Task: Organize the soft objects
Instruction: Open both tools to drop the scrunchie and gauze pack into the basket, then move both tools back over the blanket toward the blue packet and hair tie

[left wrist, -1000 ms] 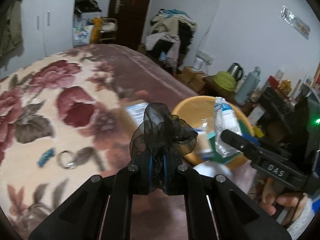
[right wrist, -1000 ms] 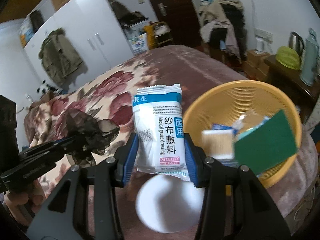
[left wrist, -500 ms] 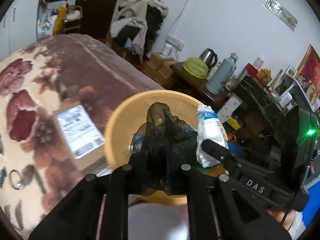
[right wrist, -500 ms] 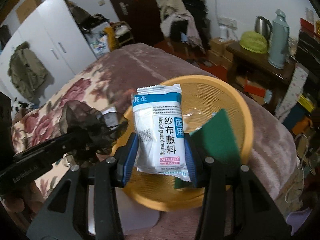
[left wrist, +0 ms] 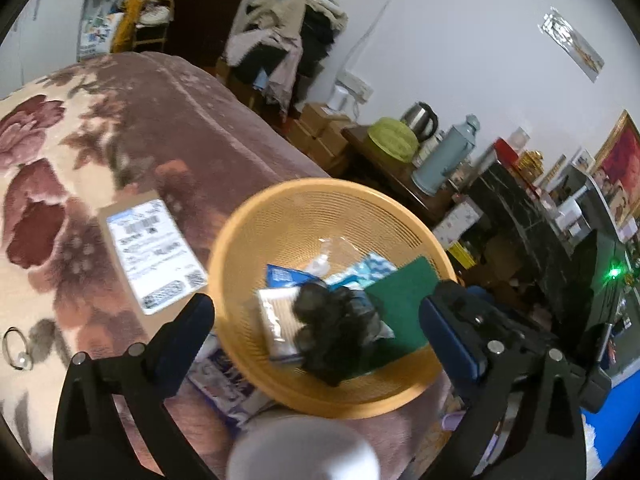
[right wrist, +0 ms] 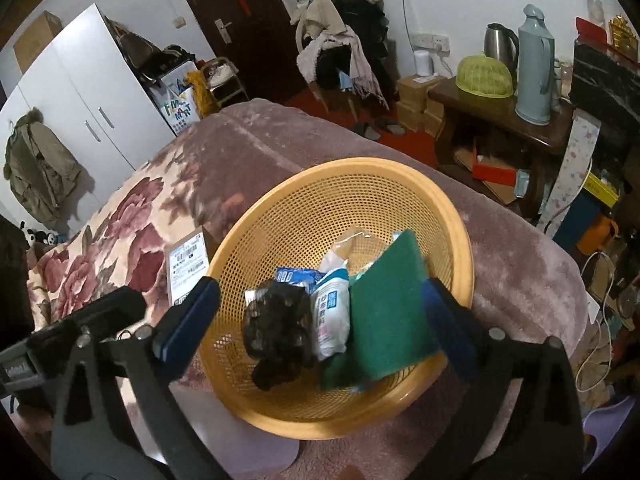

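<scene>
An orange mesh basket (left wrist: 224,280) (right wrist: 460,248) sits on the flowered blanket. In it lie a black gauzy hair bow (left wrist: 336,332) (right wrist: 280,332), a white and blue gauze packet (right wrist: 330,316), a green scouring pad (left wrist: 400,312) (right wrist: 384,312) and some small packets. My left gripper (left wrist: 318,308) hangs over the basket, its jaws opening wide, and the bow lies loose below them, clear of both pads. My right gripper (right wrist: 318,292) is likewise over the basket with its jaws opening. The gauze packet lies free beneath it, touching neither pad.
A labelled cardboard box (left wrist: 152,256) lies on the blanket left of the basket. A white round lid (left wrist: 304,452) and a printed packet (left wrist: 224,380) sit at its near side. A metal ring (left wrist: 14,348) lies far left. The bed edge and a cluttered side table (right wrist: 500,120) are beyond.
Both grippers moved from beside the basket to over it, then opened. The black bow left the left jaws and the gauze packet left the right; both now lie in the basket.
</scene>
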A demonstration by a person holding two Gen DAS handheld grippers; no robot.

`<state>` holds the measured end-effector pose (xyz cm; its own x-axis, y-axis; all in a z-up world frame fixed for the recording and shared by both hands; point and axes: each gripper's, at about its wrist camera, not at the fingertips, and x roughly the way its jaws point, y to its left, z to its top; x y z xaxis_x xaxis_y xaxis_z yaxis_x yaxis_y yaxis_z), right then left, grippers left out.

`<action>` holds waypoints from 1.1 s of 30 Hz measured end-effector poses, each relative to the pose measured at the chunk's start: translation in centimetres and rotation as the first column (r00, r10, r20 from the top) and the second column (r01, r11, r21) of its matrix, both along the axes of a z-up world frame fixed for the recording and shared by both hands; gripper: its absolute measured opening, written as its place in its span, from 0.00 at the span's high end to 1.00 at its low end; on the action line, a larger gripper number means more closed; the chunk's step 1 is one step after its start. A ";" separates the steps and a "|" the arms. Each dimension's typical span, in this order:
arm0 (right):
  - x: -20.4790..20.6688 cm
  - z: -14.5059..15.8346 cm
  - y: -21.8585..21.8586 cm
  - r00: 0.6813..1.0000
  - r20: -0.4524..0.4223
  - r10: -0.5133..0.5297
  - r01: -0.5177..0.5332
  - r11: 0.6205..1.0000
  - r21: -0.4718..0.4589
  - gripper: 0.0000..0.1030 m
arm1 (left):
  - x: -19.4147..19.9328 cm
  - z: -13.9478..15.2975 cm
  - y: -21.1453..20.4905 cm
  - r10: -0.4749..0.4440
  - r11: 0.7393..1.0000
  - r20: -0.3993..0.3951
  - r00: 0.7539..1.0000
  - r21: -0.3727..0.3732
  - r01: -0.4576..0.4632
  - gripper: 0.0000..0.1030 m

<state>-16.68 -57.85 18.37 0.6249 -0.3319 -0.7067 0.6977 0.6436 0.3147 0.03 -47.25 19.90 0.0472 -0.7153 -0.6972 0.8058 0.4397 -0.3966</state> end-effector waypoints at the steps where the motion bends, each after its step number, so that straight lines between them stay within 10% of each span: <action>1: 0.2 0.0 0.0 1.000 -0.005 -0.001 0.001 1.000 -0.003 0.00 | 0.3 0.2 0.6 0.016 1.000 0.004 1.000 -0.003 -0.016 0.01; 18: 6.7 2.8 7.0 0.993 -0.024 0.116 -0.118 0.991 -0.069 0.00 | 7.5 1.6 14.6 0.258 0.963 0.171 0.951 0.028 -0.267 0.00; 33: 19.8 -2.5 20.5 0.901 -0.121 0.417 -0.423 0.906 -0.030 0.00 | 17.3 -4.1 32.3 0.502 0.840 0.189 0.844 0.129 -0.528 0.00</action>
<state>3.09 -37.40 15.88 0.6348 -0.0951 -0.7668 0.3868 0.8982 0.2088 17.38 -14.99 15.78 0.4829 -0.4314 -0.7620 0.4855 0.8562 -0.1770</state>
